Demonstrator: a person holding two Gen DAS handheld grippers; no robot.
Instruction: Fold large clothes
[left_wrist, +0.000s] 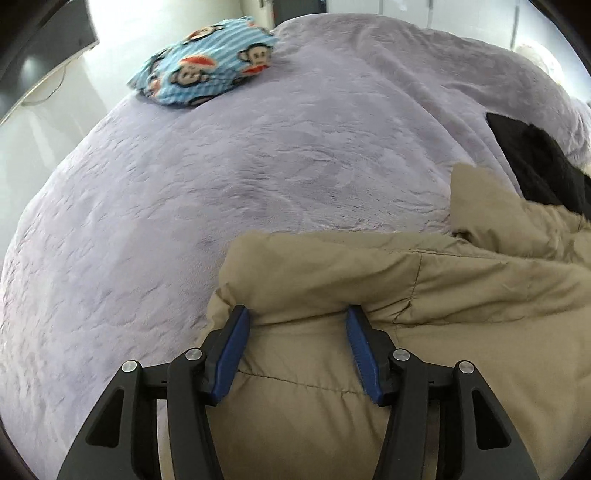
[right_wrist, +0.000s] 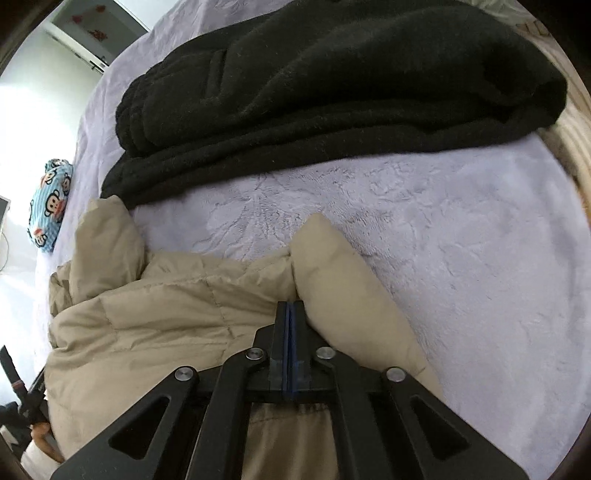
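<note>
Tan quilted fabric fills the space right under both my grippers: the puffer jacket (left_wrist: 424, 295) lies bunched on the lilac plush bedspread (left_wrist: 258, 166), its near edge toward me. My left gripper (left_wrist: 297, 317) stands half apart with a fat roll of the jacket's edge between its blue pads (left_wrist: 231, 354); both pads seem to press into the padding, so I judge it clamped on that roll. My right gripper (right_wrist: 291, 314) has its jaws together, apparently pinching a thin seam of the jacket (right_wrist: 166, 314) beside a puffy fold, though I cannot see the fabric inside the pads.

I expect the jacket to feel light but bulky, springy with trapped air, and its smooth shell slippery. Thick rolls will squash and creep out, so I would rather hold at stitched seams or the hem. Beyond it sits a folded black fleece garment (right_wrist: 332, 81), just beside the jacket's far corner, and a monkey-print pillow (left_wrist: 207, 62) lies well apart.
</note>
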